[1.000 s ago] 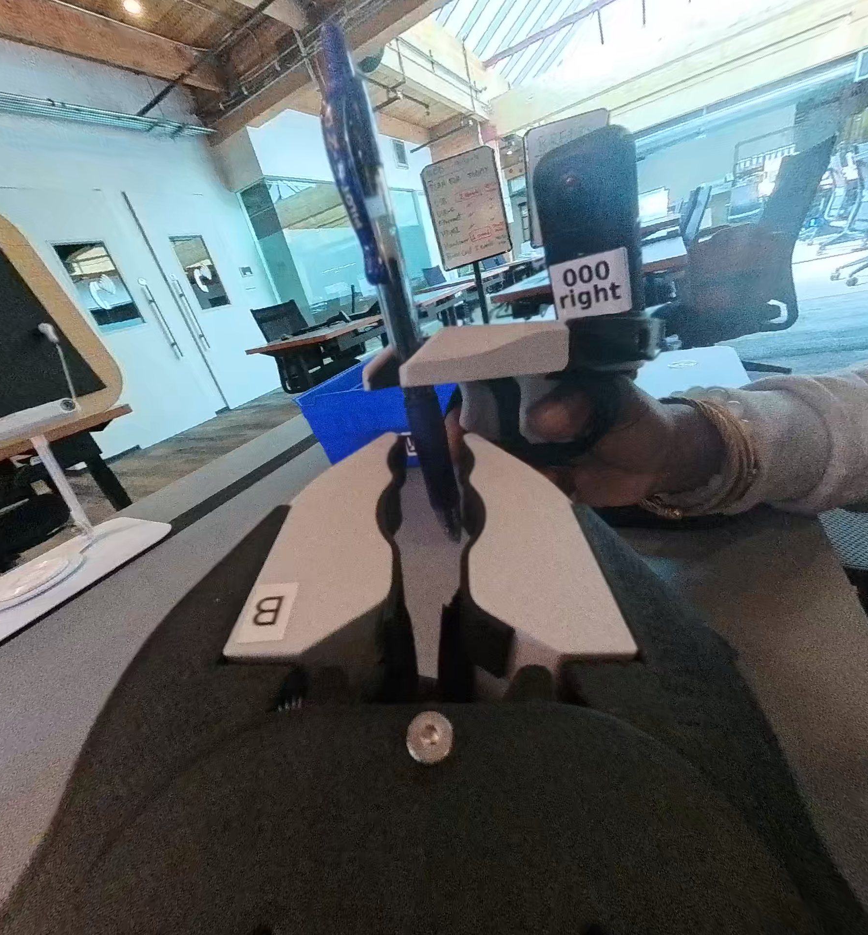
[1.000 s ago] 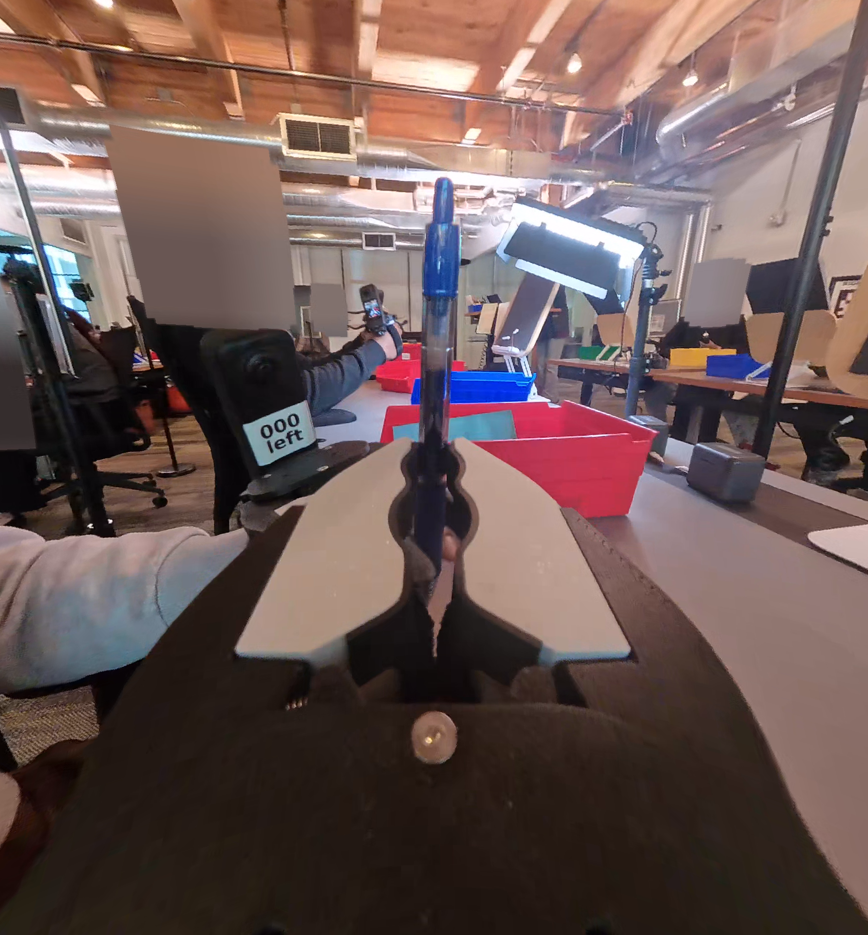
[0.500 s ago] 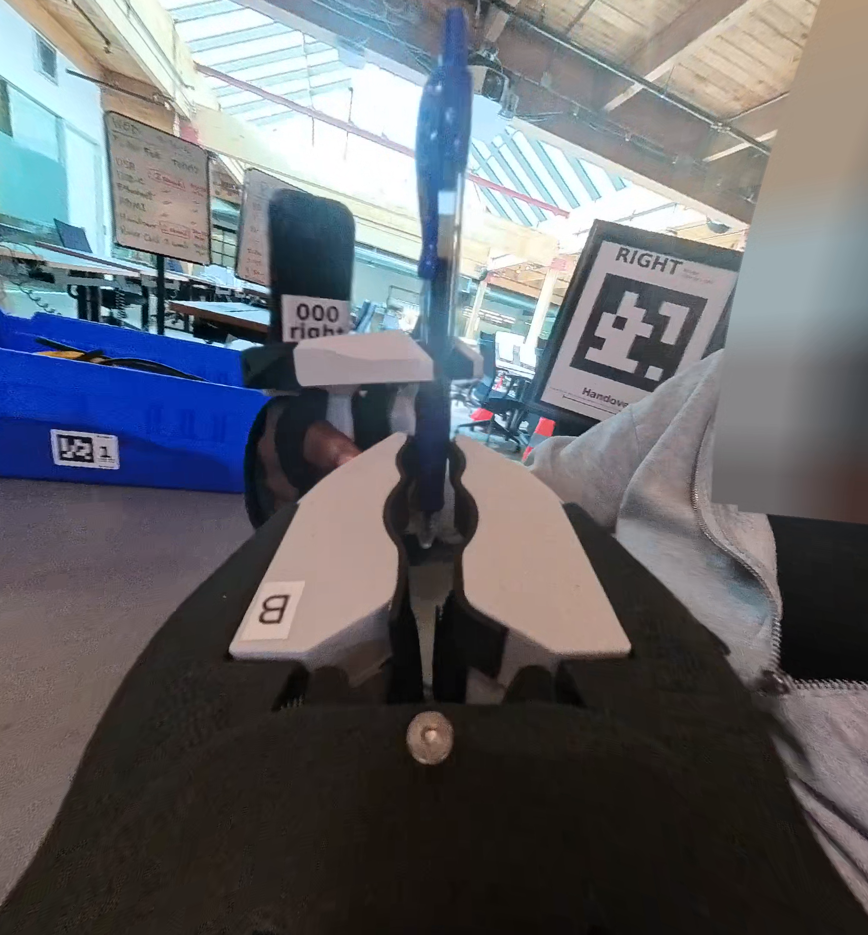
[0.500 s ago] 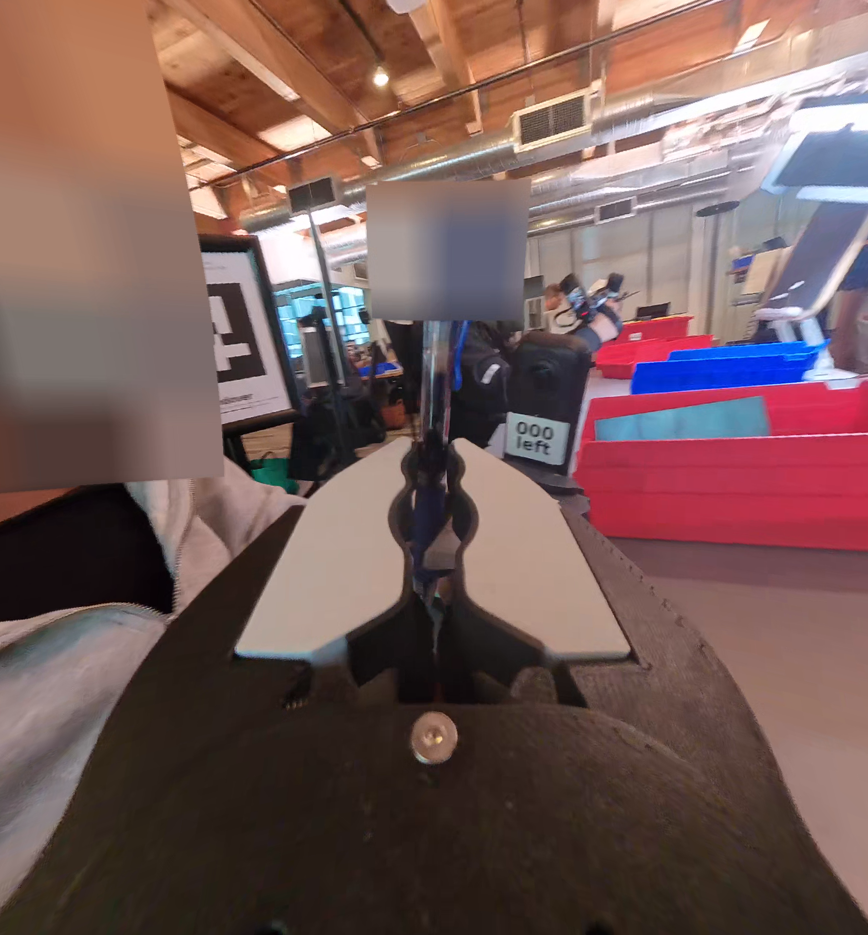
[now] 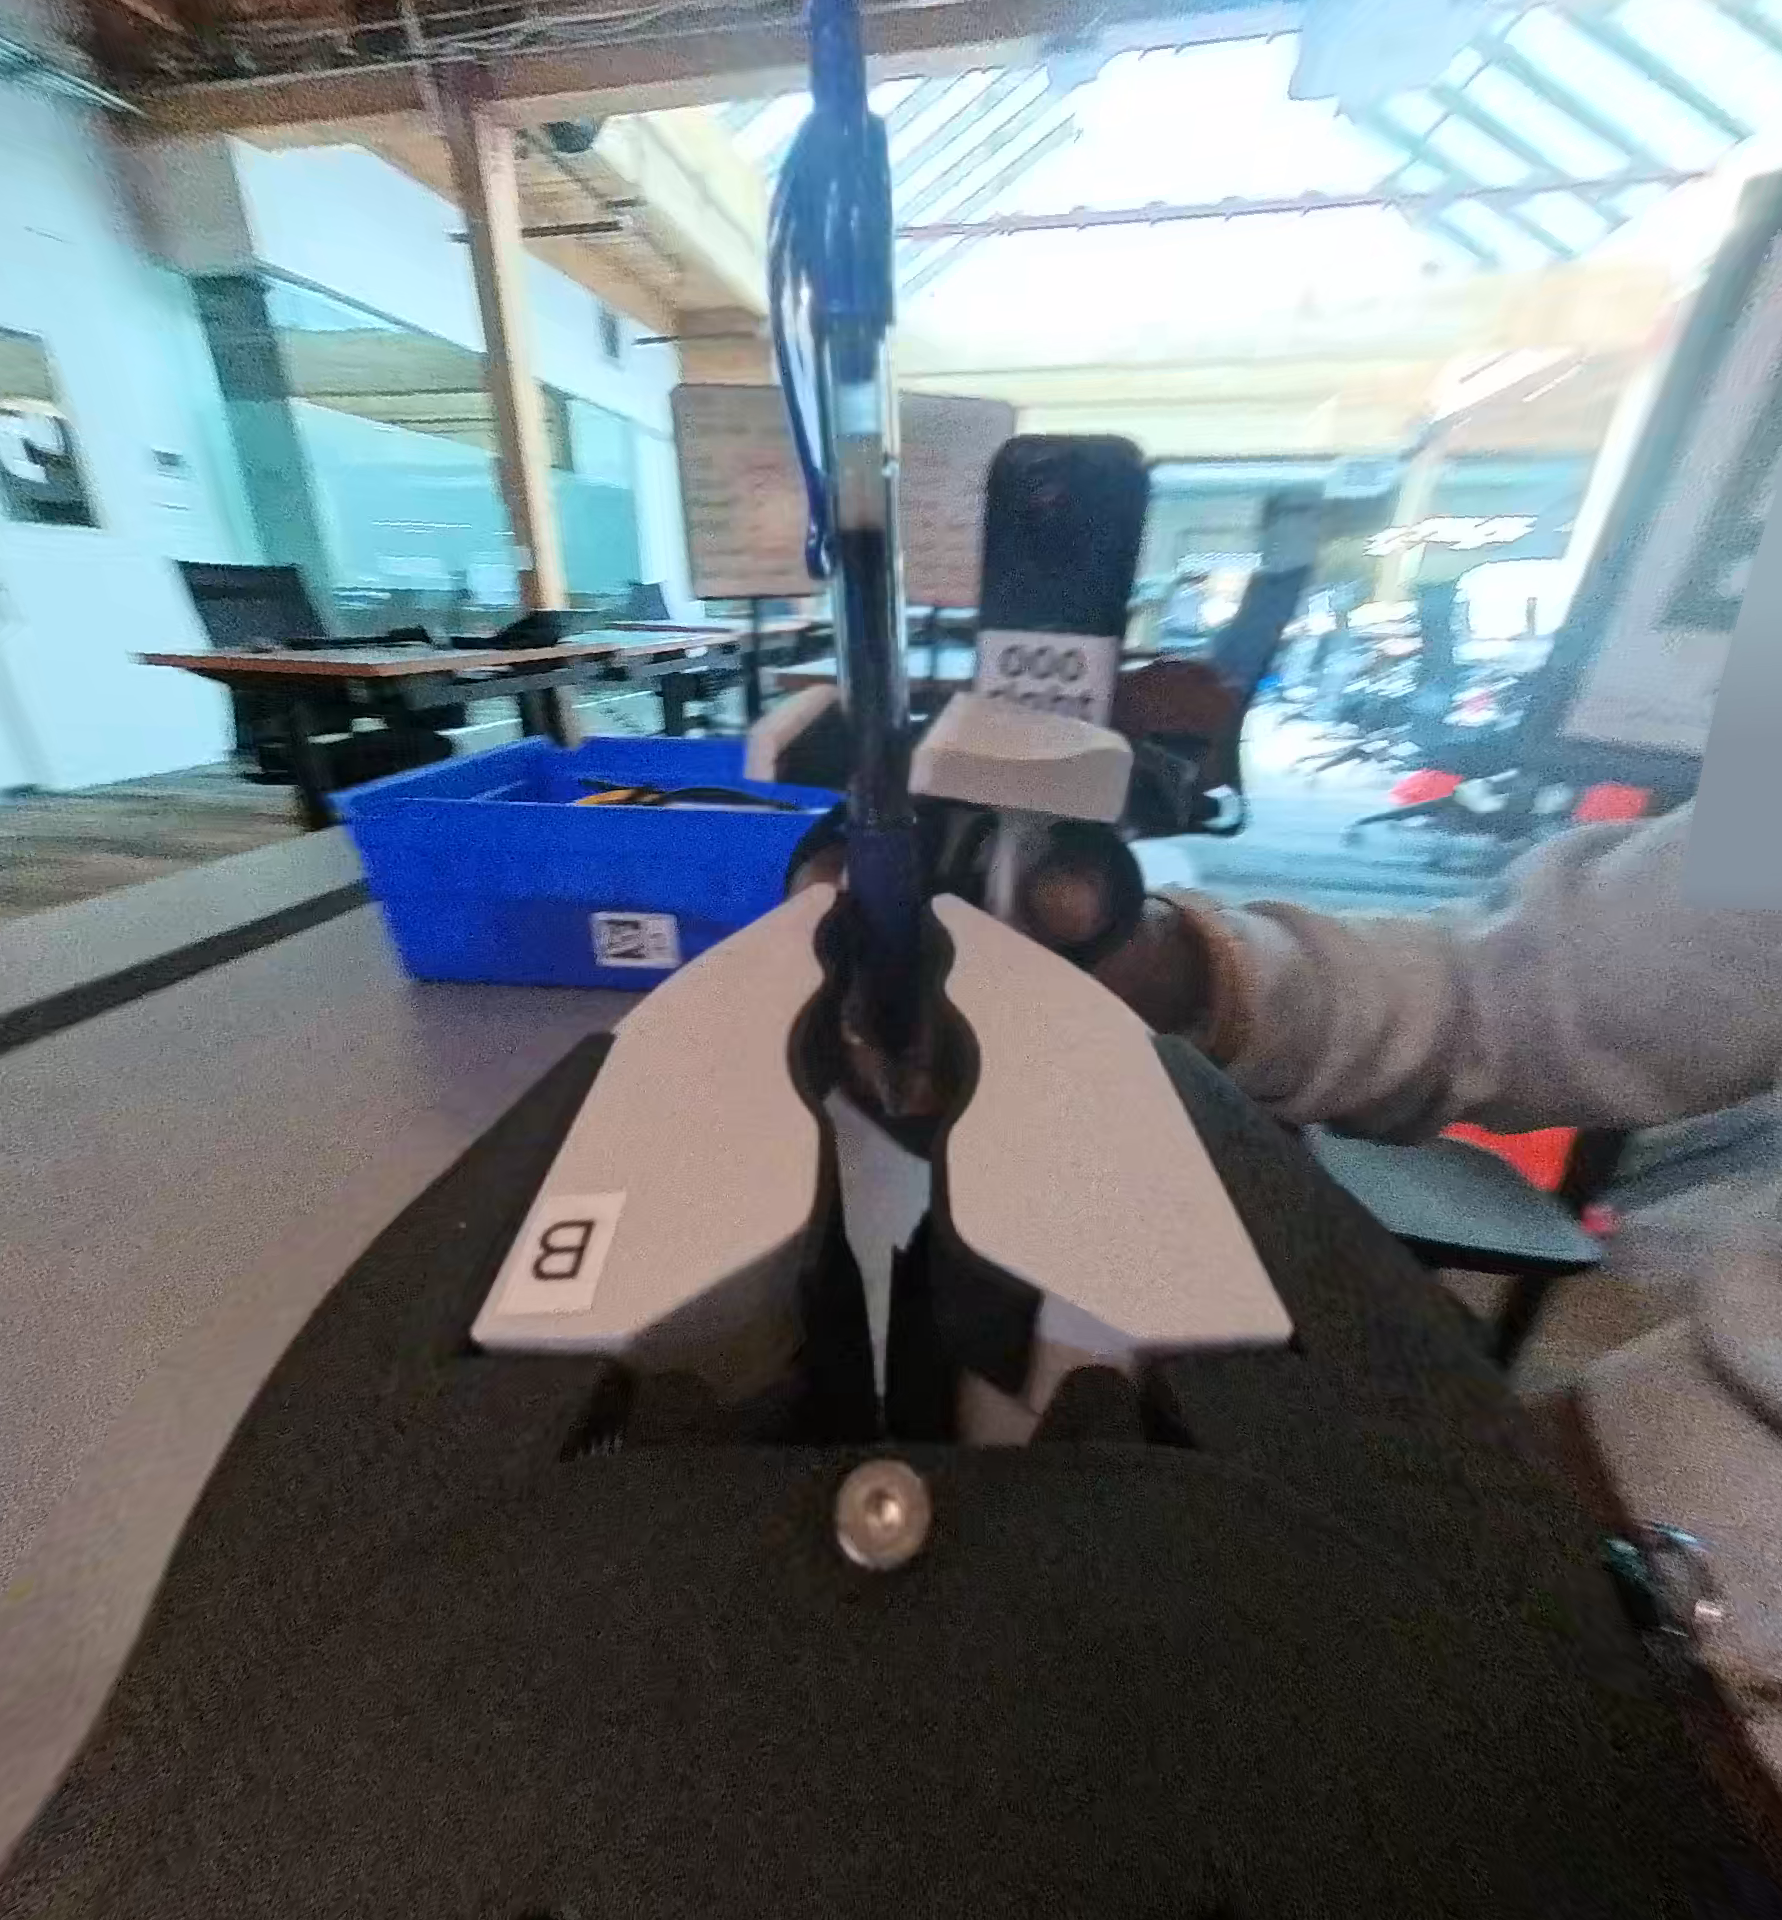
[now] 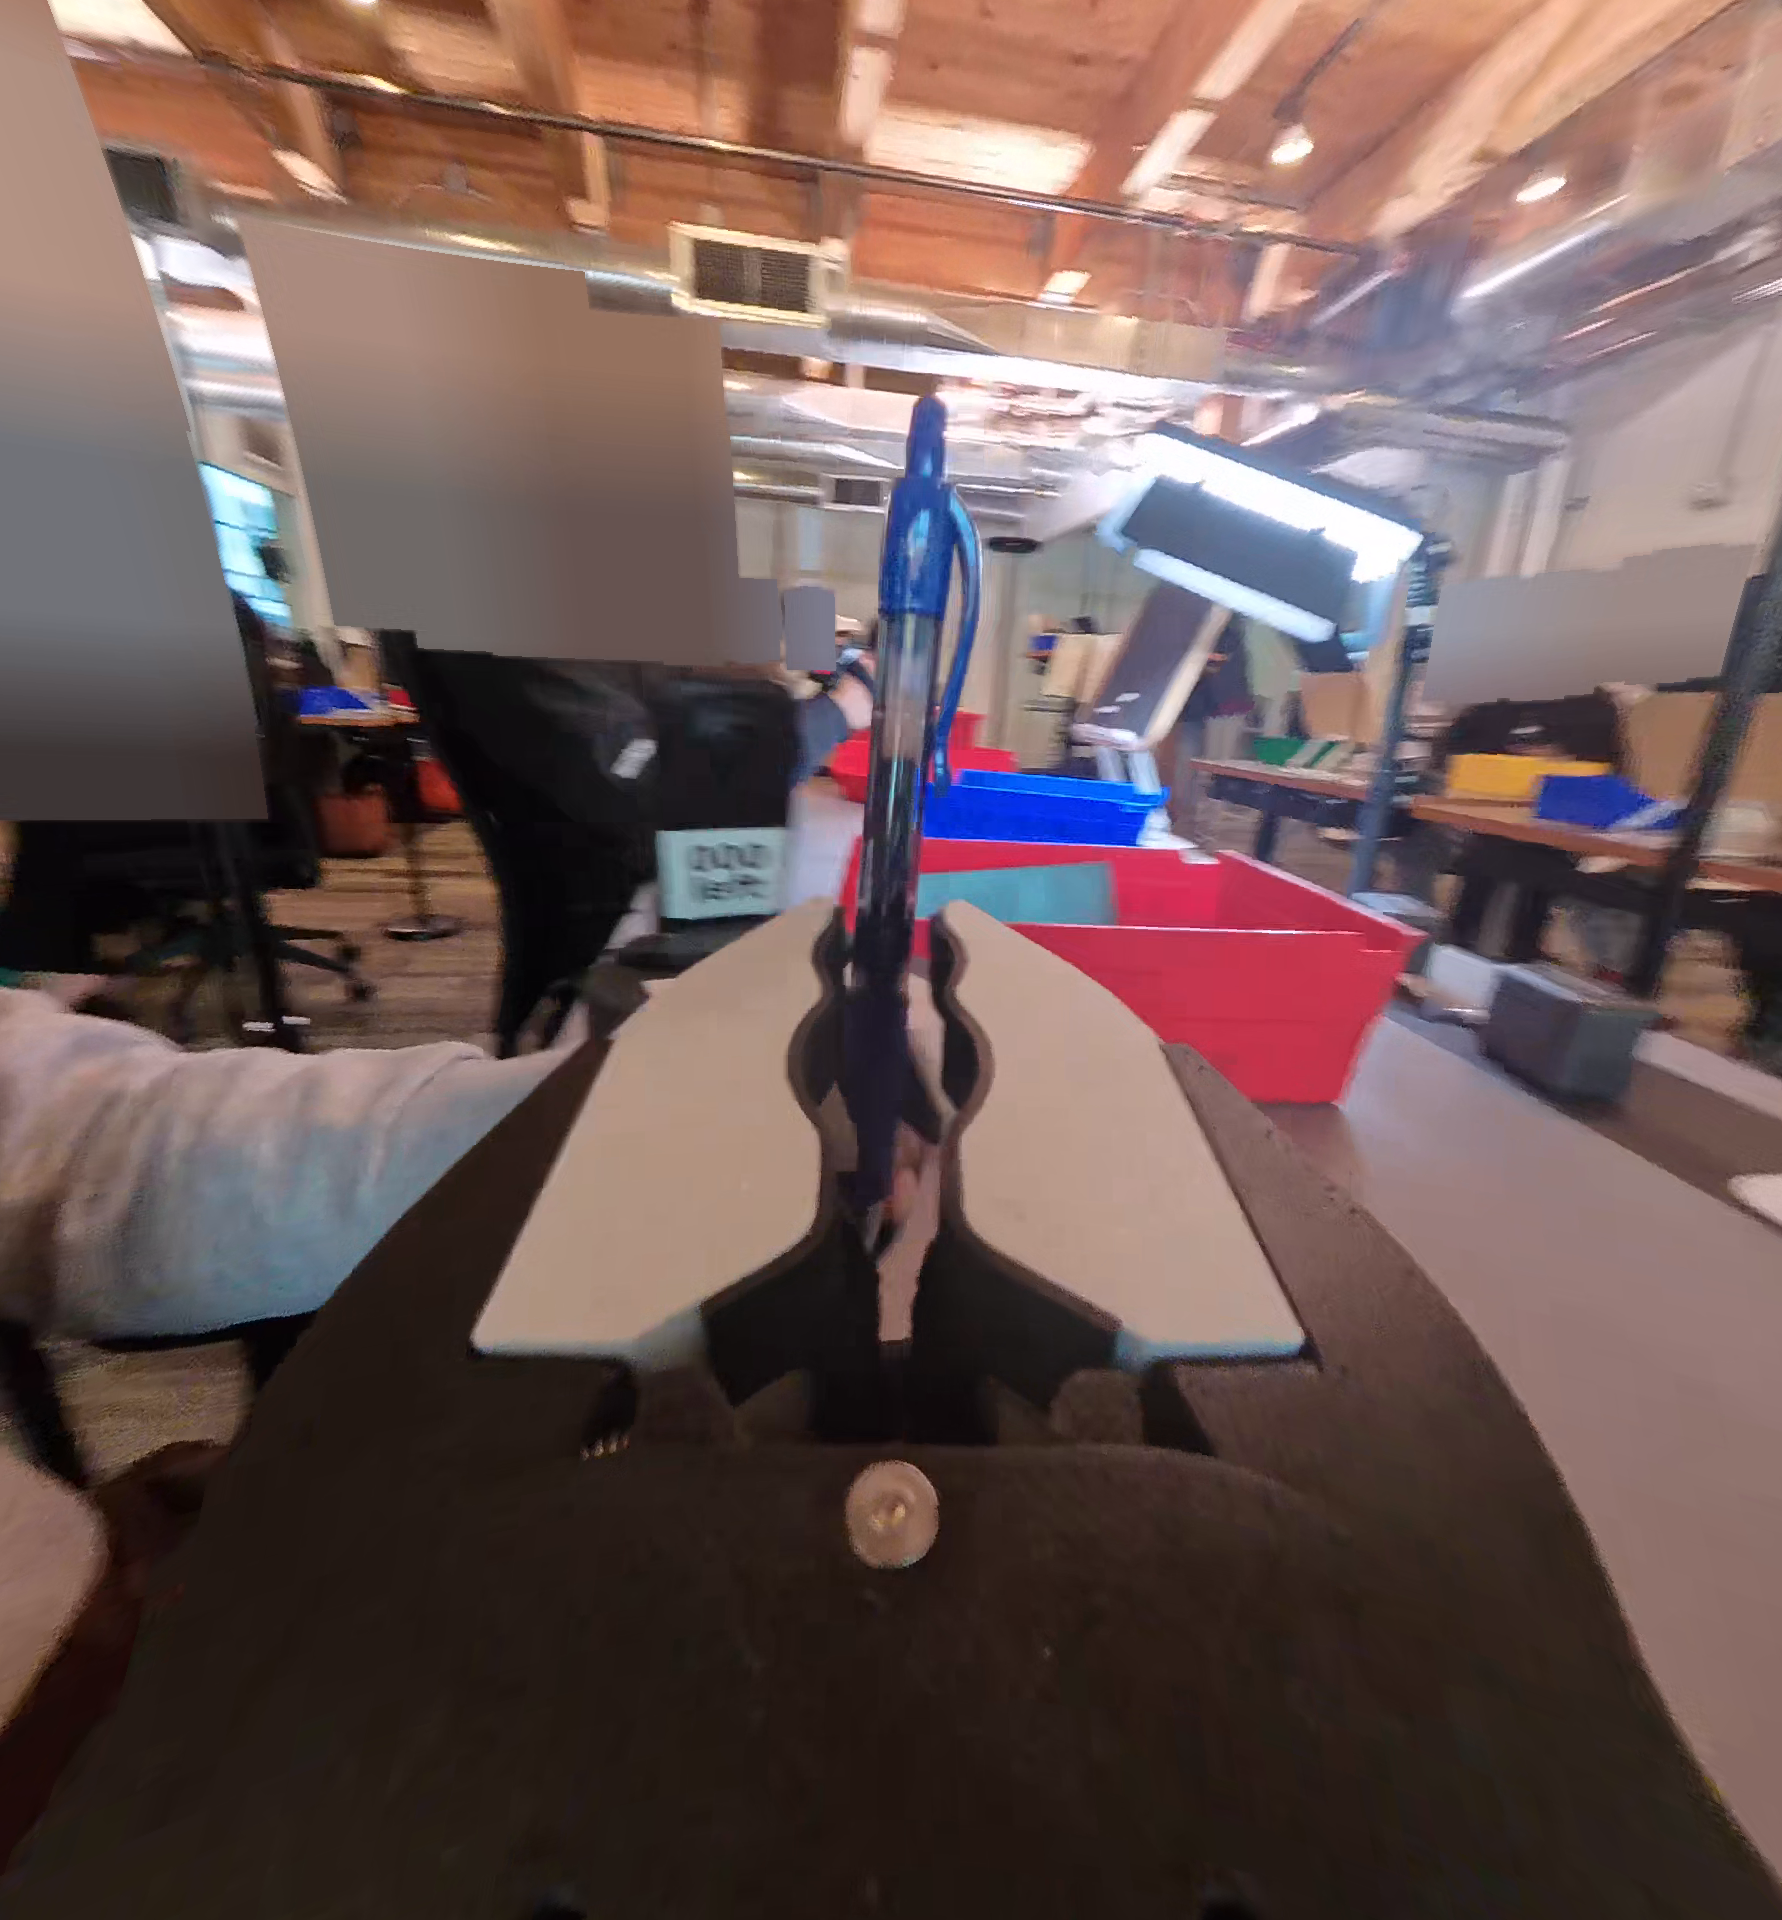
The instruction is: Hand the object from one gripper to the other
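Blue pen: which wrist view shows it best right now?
Right wrist view. The blue pen shows whole there, from the plunger and clip down to the tip between the right tool fingers. In the left wrist view the pen is blurrier and its top is cut off by the frame edge, above the left tool.

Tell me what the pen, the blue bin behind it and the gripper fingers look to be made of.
Pen: likely plastic, with a see-through barrel showing the dark ink tube, a glossy blue cap end and clip, and a darker, possibly rubbery grip sleeve. Blue bin: seemingly moulded plastic, uniform colour with a slight sheen. Gripper fingers: matte pale grey with a fine grainy texture, perhaps printed plastic; blur leaves this open.
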`<state>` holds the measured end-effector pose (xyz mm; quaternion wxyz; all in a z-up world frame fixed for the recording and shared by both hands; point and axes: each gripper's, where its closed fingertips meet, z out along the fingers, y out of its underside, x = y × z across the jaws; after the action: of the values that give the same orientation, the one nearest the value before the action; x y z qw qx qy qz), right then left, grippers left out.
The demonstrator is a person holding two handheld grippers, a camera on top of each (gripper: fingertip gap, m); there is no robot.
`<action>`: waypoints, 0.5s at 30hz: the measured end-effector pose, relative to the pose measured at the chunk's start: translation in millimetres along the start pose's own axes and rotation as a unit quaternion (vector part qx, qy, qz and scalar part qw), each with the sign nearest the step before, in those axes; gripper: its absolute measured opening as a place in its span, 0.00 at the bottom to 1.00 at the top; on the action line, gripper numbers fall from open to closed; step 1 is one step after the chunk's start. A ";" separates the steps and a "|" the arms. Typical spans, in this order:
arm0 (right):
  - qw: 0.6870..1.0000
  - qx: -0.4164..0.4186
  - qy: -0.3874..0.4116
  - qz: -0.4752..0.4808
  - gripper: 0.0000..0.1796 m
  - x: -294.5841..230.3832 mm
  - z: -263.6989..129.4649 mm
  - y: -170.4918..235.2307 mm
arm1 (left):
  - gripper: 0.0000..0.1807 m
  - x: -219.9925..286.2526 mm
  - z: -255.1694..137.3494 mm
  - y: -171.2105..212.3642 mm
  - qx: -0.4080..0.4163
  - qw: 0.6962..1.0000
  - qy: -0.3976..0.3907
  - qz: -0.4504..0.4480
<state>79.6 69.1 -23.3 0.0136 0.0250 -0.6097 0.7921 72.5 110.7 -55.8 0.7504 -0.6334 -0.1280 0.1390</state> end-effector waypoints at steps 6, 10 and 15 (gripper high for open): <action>0.965 -0.002 -0.204 0.166 0.12 -38.8 -7.5 -8.6 | 0.06 49.8 -6.7 -11.2 0.028 0.961 0.223 -0.164; 0.967 0.005 -0.194 0.165 0.06 -34.5 -8.4 -8.7 | 0.07 36.6 -3.0 -7.3 0.026 0.973 0.174 -0.149; 0.998 0.021 -0.015 0.057 0.06 7.2 -7.9 -8.7 | 0.20 -17.3 -4.4 -4.9 0.022 0.998 -0.049 -0.015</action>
<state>72.6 78.9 -16.5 -0.0407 0.0024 -0.5935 0.8038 58.2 99.5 -52.0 0.7591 -0.6071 -0.1710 0.1615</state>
